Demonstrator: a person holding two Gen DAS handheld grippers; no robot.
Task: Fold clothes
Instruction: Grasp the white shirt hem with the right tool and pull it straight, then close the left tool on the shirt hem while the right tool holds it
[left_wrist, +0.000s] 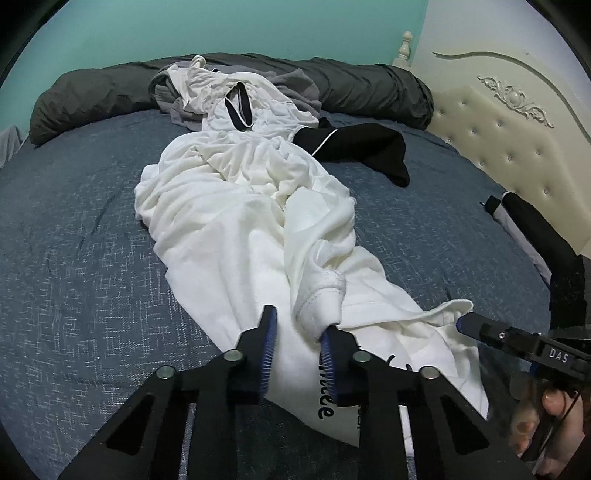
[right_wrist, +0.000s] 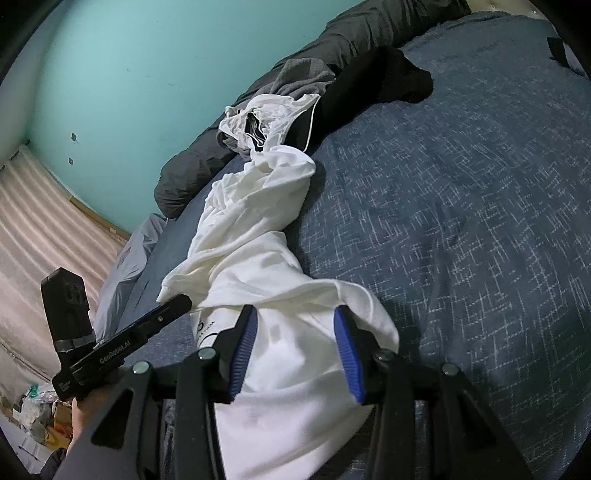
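A crumpled white shirt (left_wrist: 236, 221) lies stretched along the middle of the bed (left_wrist: 74, 258), its near end bunched under both tools and its far end running up toward a pile of other clothes. Black lettering shows on the cloth close to the left wrist camera.

The left tool (left_wrist: 297, 332) reaches down onto the near end of the shirt. Cloth lies between its blue pads (left_wrist: 269, 350), with a rolled hem touching the right-hand pad, but a gap shows between the pads and I cannot tell whether they pinch the cloth.

The right tool (right_wrist: 295, 332) sits over the shirt's other near corner. Its jaws stand partly apart with white cloth bulging up between them and touching both blue pads (right_wrist: 345, 354); whether the cloth is clamped I cannot tell. In the left wrist view its tip lies at a folded edge of the shirt, and fingers (left_wrist: 554, 402) of the person's hand wrap its handle.

Beyond the shirt, a white garment with a dark band (left_wrist: 240, 107) lies on top of a grey garment (left_wrist: 177, 103), and a black garment with white piping (left_wrist: 354, 147) lies just beside them. A rolled dark grey quilt (left_wrist: 103, 96) lies along the far edge of the blue speckled bed cover, against a turquoise wall (left_wrist: 221, 26). A cream tufted headboard (left_wrist: 491, 122) stands on the right.
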